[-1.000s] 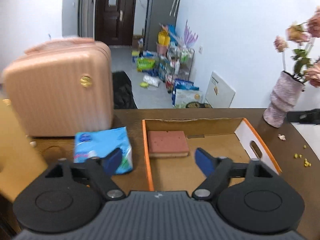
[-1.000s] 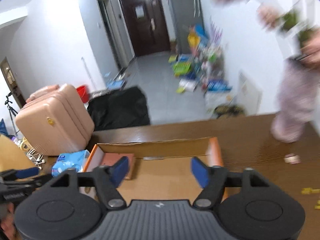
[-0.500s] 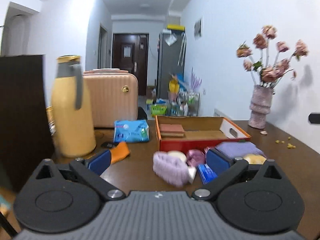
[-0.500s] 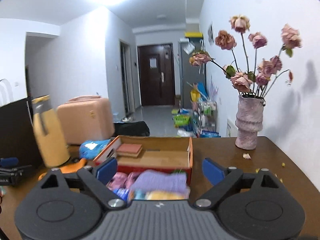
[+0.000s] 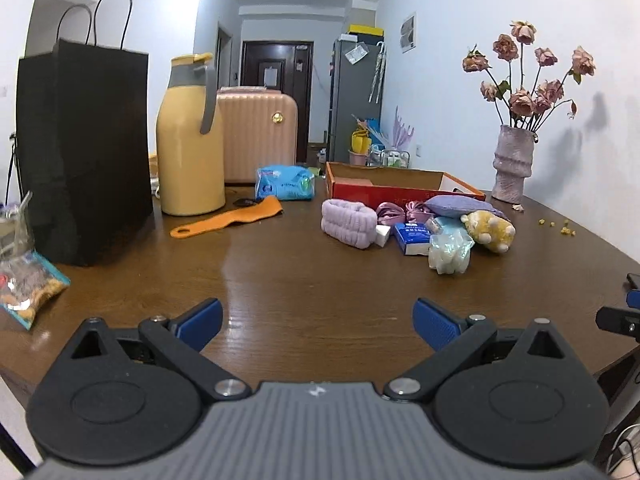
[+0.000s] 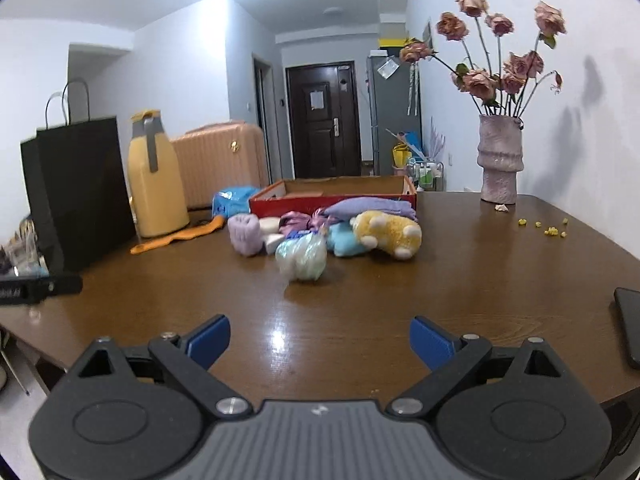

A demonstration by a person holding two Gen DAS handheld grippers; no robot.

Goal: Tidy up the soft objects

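A pile of soft things lies mid-table in front of a red cardboard box [image 5: 400,190] [image 6: 332,200]: a purple fluffy band [image 5: 349,222] [image 6: 245,234], a yellow plush toy [image 5: 489,230] [image 6: 386,234], a purple cloth [image 5: 460,205] [image 6: 370,206], a pale crinkly bag [image 5: 449,252] [image 6: 302,258], pink ribbon [image 5: 394,212] and a blue packet [image 5: 412,236]. My left gripper [image 5: 318,322] is open and empty, low over the near table. My right gripper [image 6: 320,340] is open and empty too, well short of the pile.
A black paper bag [image 5: 84,152], a yellow flask [image 5: 188,140], a pink case [image 5: 258,136], a blue tissue pack [image 5: 284,182] and an orange tool [image 5: 228,222] stand left. A vase of roses [image 6: 500,160] stands back right. A phone [image 6: 630,328] lies near the right edge.
Both grippers have pulled back from over the box to low at the table's near edge. The soft pile has come into view. Both stay open.
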